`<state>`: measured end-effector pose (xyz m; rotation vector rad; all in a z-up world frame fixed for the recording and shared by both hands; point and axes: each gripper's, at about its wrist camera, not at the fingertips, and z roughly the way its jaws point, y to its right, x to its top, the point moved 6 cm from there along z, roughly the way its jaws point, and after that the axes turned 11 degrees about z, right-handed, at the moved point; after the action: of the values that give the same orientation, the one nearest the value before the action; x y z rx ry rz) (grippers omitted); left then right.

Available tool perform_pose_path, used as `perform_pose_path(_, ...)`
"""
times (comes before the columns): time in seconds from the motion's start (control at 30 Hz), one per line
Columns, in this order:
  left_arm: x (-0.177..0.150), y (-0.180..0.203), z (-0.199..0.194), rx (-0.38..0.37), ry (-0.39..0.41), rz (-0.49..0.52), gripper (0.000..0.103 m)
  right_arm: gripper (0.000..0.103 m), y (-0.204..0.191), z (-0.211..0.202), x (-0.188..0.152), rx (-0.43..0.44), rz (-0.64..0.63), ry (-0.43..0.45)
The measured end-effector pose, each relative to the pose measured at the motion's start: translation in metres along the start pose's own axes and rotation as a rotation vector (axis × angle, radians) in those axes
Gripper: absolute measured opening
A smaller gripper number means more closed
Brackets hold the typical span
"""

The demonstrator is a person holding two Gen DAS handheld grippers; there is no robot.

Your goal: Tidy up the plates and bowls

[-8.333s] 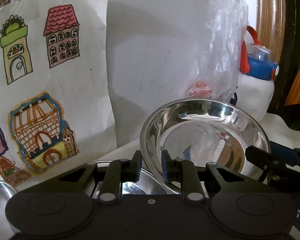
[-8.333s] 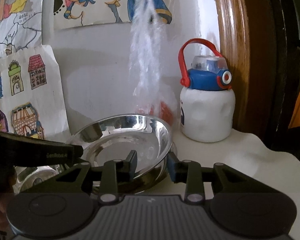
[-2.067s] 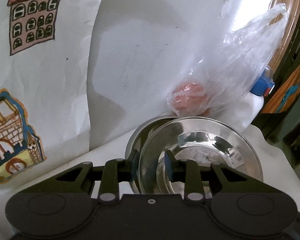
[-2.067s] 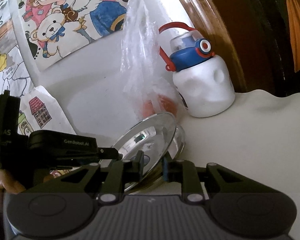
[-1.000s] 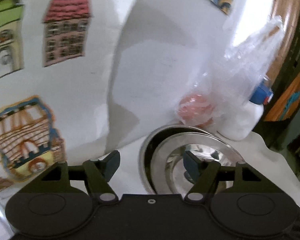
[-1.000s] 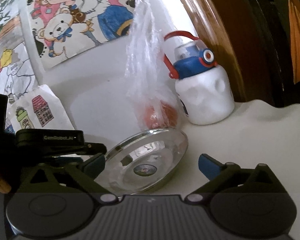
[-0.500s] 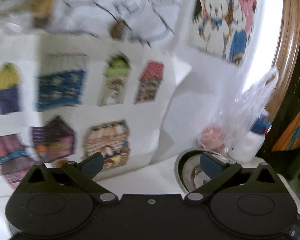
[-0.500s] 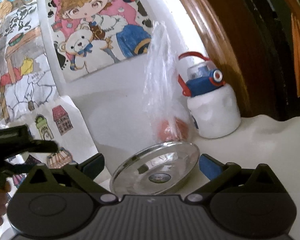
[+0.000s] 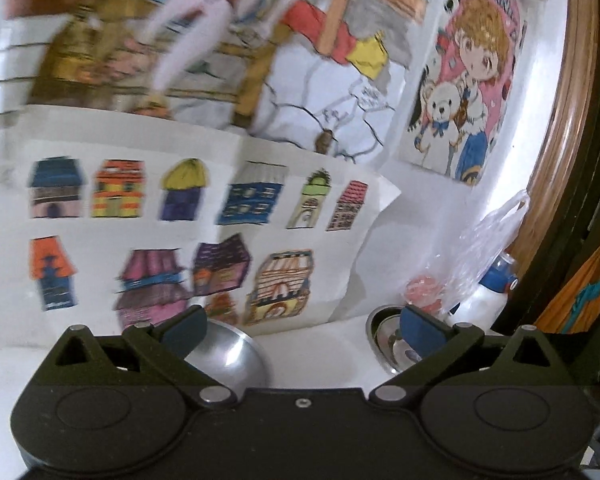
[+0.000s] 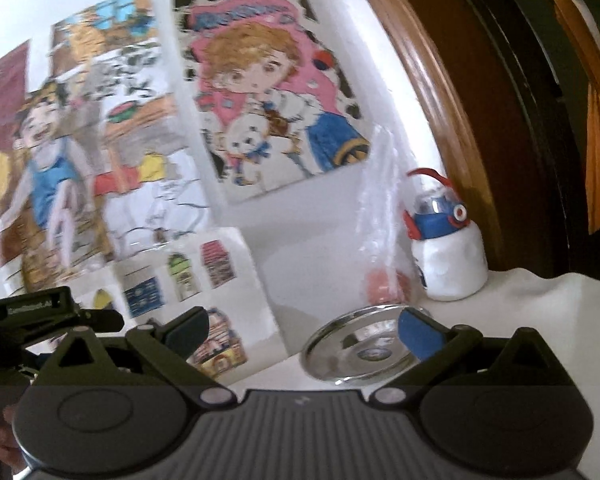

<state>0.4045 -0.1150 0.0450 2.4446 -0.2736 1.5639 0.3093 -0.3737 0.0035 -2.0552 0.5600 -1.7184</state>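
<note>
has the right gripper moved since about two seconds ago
Yes. The right gripper has let go of the steel plate and pulled back and up; the water bottle now looks smaller and farther away.

The plates [image 10: 360,350] sit stacked on the table [image 10: 532,312] against the wall, the bag [image 10: 384,248] just behind them and the bottle [image 10: 448,256] to the right of the bag, by the door frame [image 10: 440,92]. Left of the plates the house drawing [image 9: 204,240] leans on the wall, with a bowl [image 9: 228,354] lying upside down in front of it. Higher up, the other drawings [image 10: 268,92] hang above it all.
</note>
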Motion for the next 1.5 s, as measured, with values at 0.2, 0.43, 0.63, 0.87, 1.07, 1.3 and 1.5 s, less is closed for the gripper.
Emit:
perform_pose_path(0.2,-0.010,-0.030,-0.050,0.038,0.029,-0.010,0.102,0.103,-0.038,-0.037,-0.014,0.037,-0.046,-0.001)
perform_pose_path(0.43,-0.030,-0.074,-0.082,0.106,0.002,0.011,0.102,0.103,-0.076,-0.044,-0.042,0.080,-0.103,-0.070)
perform_pose_path(0.63,-0.055,-0.115,-0.081,0.206,-0.095,0.043,0.102,0.103,-0.105,-0.015,-0.079,0.053,-0.170,-0.207)
perform_pose_path(0.87,-0.076,-0.149,-0.064,0.226,-0.161,0.018,0.102,0.103,-0.120,0.023,-0.116,0.003,-0.233,-0.306)
perform_pose_path(1.07,-0.076,-0.157,-0.035,0.202,-0.177,0.003,0.102,0.103,-0.120,0.062,-0.120,-0.034,-0.241,-0.324)
perform_pose_path(1.3,-0.073,-0.152,0.015,0.152,-0.208,-0.030,0.102,0.103,-0.107,0.101,-0.121,-0.067,-0.207,-0.354)
perform_pose_path(1.5,-0.069,-0.146,0.044,0.116,-0.226,-0.050,0.102,0.102,-0.107,0.124,-0.126,-0.071,-0.213,-0.388)
